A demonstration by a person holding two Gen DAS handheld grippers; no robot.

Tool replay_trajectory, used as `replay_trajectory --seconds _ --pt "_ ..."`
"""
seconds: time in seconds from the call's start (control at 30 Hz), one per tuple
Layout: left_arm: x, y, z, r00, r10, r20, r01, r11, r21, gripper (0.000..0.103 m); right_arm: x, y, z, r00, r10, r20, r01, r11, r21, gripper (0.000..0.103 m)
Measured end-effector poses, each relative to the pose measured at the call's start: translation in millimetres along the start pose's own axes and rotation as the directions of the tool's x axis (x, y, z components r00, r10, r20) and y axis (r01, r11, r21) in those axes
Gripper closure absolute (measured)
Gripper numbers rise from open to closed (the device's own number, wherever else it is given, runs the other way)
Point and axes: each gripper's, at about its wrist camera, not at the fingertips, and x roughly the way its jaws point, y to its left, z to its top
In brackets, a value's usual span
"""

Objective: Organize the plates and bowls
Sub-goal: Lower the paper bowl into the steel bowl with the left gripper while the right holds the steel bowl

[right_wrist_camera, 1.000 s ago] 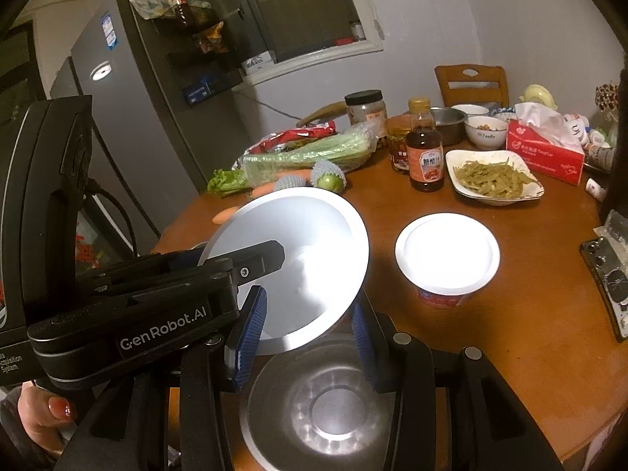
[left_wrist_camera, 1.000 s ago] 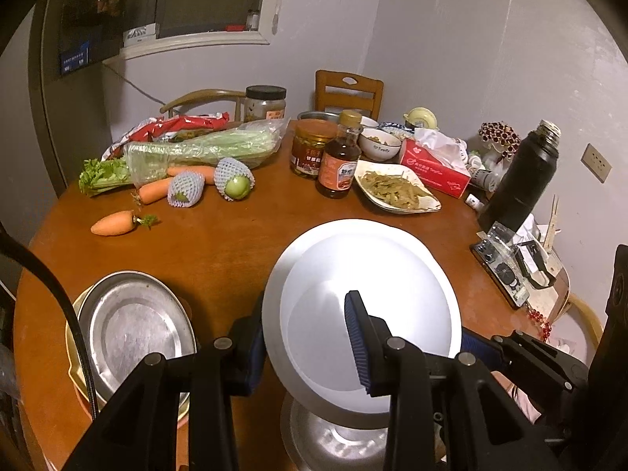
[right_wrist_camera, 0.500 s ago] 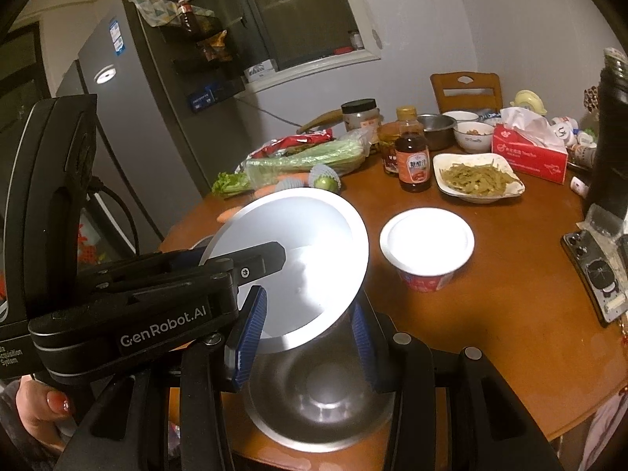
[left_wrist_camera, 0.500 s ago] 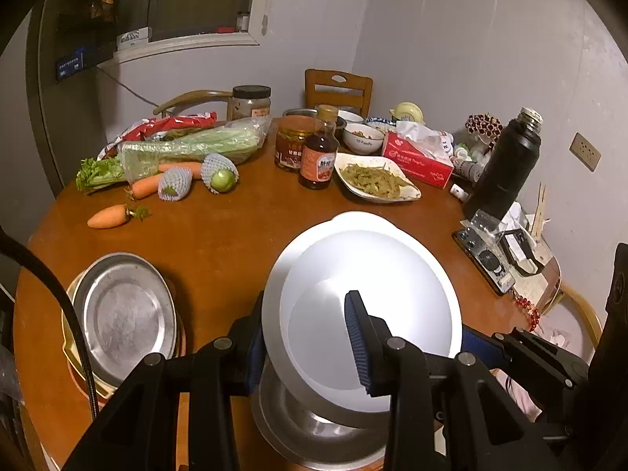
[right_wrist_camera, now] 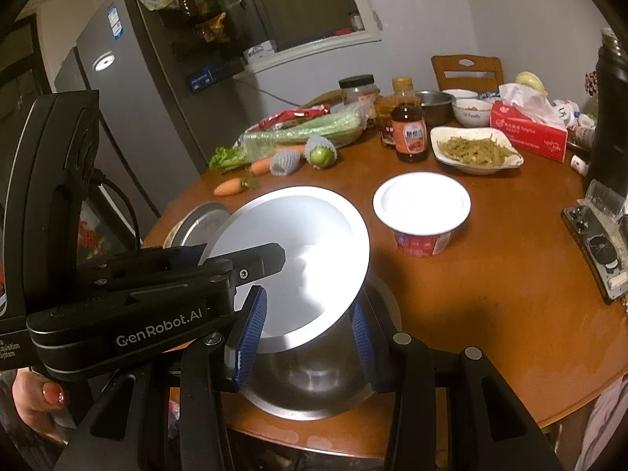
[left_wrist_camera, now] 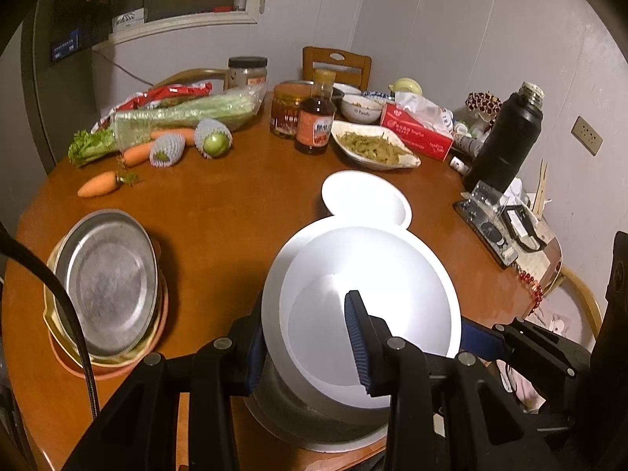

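Observation:
My left gripper (left_wrist_camera: 306, 337) is shut on the rim of a white bowl (left_wrist_camera: 365, 306), held tilted just above a steel bowl (left_wrist_camera: 314, 428) at the table's near edge. In the right wrist view the white bowl (right_wrist_camera: 298, 267) shows its pale underside, with the left gripper body (right_wrist_camera: 129, 298) beside it. My right gripper (right_wrist_camera: 306, 337) is open, its blue pads on either side of the steel bowl (right_wrist_camera: 310, 380) without gripping it. A stack of plates topped by a steel plate (left_wrist_camera: 106, 278) lies at the left.
A red cup with a white lid (right_wrist_camera: 422, 212) stands past the bowls. A dish of greens (right_wrist_camera: 475, 149), sauce bottle (right_wrist_camera: 408, 125), tissue box (right_wrist_camera: 530, 129), black flask (left_wrist_camera: 506, 141), vegetables (left_wrist_camera: 176, 125) and a device (left_wrist_camera: 498, 231) crowd the round wooden table (left_wrist_camera: 235, 204).
Both grippers have pulled back toward the near table edge, so the steel bowl shows more fully under the white bowl. The lidded cup now shows beyond the white bowl in the left wrist view.

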Motion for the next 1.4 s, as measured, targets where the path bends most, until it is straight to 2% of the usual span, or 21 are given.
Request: replay_trajectory --seconds 0.3,0.67,1.4 --pt "23.9 3.3 -18.4 0.998 0.006 -0.056 -0.007 1.0 -0.008 0.066 21.3 -8.7 -19.9 0.997 -0.009 -0.077 0.009 1.0 0.003 0.058" --pt "41.3 8.5 -27.1 0.996 0.01 -0.088 -0.011 1.0 -0.01 0.066 40.7 -12.7 -29.9 0.992 -0.018 -0.124 0.018 1.0 -0.001 0.058" --pt "41.1 10.6 -28.1 0.996 0.021 -0.082 -0.022 1.0 -0.012 0.066 41.5 -7.8 -29.5 0.991 -0.086 -0.102 0.08 0.995 -0.053 0.058"
